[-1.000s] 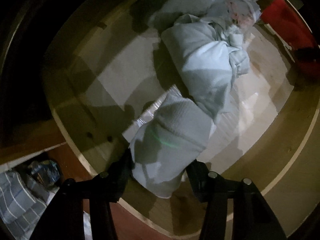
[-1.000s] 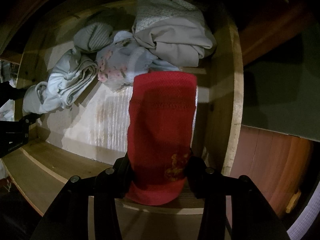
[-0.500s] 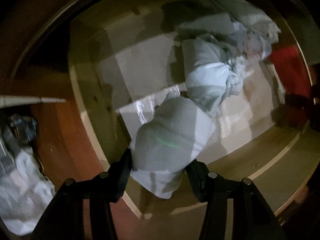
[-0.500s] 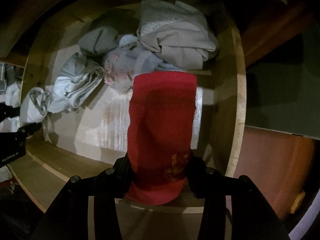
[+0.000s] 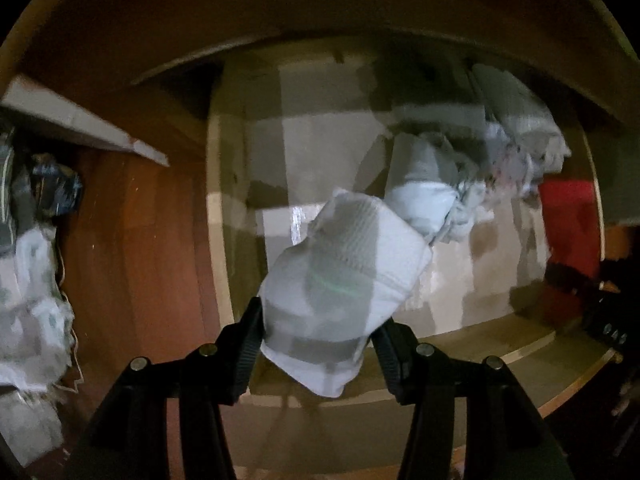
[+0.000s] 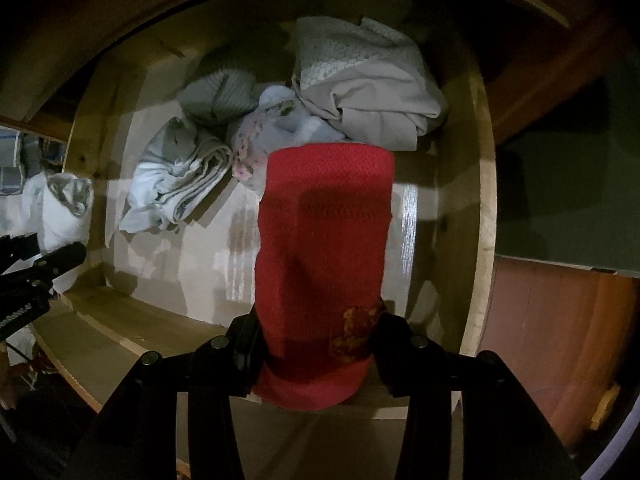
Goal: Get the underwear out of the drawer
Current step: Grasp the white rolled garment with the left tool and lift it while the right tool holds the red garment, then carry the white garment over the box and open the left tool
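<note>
My left gripper [image 5: 318, 334] is shut on a rolled pale grey-white underwear [image 5: 344, 268], held above the front left corner of the open wooden drawer [image 5: 224, 240]. My right gripper [image 6: 316, 346] is shut on a rolled red underwear [image 6: 324, 248] with a gold print, held over the drawer's right front part [image 6: 478, 216]. The left gripper and its white roll [image 6: 66, 208] show at the left edge of the right wrist view. The red roll [image 5: 570, 220] shows at the right of the left wrist view.
Several folded pale garments [image 6: 180, 176] and a beige bundle [image 6: 368, 88] lie at the back of the drawer. The lined drawer bottom [image 6: 192, 248] is bare in front. A red-brown floor [image 5: 136, 264] and a heap of cloth [image 5: 28, 304] lie left of the drawer.
My left gripper has pulled back and to the left with the white roll, away from the pile. My right gripper has drawn back slightly with the red roll.
</note>
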Available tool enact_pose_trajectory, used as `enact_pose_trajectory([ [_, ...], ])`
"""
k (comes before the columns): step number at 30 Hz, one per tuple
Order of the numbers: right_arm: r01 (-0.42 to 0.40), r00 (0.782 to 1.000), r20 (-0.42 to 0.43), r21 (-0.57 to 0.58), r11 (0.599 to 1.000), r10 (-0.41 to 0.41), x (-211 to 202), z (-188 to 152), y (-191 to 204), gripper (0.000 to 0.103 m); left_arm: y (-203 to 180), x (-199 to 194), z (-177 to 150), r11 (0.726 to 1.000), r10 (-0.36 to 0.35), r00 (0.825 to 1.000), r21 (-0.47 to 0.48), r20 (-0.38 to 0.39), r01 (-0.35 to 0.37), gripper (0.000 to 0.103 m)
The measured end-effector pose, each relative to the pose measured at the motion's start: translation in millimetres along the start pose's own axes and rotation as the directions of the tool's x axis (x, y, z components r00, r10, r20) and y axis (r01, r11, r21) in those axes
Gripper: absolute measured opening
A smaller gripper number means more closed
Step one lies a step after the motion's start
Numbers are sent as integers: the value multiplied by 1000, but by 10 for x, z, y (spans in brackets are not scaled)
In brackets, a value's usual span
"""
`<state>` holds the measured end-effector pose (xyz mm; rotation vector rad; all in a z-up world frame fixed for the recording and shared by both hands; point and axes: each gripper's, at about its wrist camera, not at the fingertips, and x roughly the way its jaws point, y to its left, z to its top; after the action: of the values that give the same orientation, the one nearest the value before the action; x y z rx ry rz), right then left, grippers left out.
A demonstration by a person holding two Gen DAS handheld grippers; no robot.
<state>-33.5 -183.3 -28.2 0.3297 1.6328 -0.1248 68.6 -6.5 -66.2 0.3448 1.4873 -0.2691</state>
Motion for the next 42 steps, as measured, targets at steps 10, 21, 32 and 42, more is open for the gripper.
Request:
enact_pose_trajectory([
  [10,9,1000,-6,7,1000,-9,-6,17,-113,42,17,-557,-141,999,46,991,-34,125,-42,53],
  [21,60,998,8,29,998,-60,-35,-10,-205,42,278,-1478,-196,994,40,956,-107,292,-9,53],
  [32,109,994,7,58,992,-110,-72,-35,-385,42,485,-2685,-69,991,38,880,-132,473,29,53],
  [42,101,995,4,65,993,-101,-75,-45,-404,42,423,-3377,637,994,40,810,-102,585,25,53],
])
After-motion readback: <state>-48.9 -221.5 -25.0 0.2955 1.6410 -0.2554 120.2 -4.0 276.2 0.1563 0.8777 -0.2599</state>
